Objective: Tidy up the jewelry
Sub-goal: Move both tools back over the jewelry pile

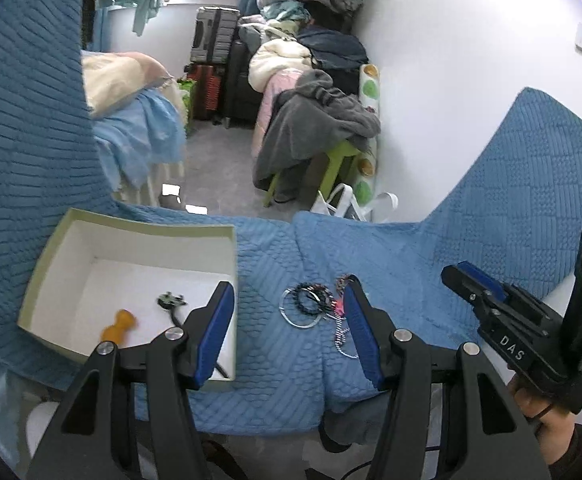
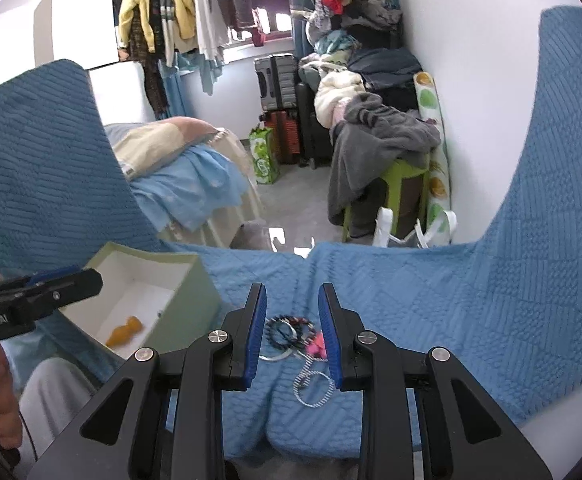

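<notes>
A small heap of jewelry (image 1: 315, 304) lies on the blue quilted cover: dark bead bracelets, a silver ring bangle, a pink piece and a striped cord loop. It also shows in the right wrist view (image 2: 295, 334). An open pale green box (image 1: 131, 232) with a white inside stands to its left and holds an orange piece (image 1: 118, 326) and a dark pendant on a cord (image 1: 171, 301). My left gripper (image 1: 289, 300) is open and empty, just before the heap. My right gripper (image 2: 292, 300) is open and empty above the heap, and also shows in the left wrist view (image 1: 469, 280).
The blue quilted cover (image 2: 431, 300) drapes a seat with raised sides left and right. Beyond its front edge lie grey floor, a bed, suitcases, a green stool heaped with clothes and a white wall on the right.
</notes>
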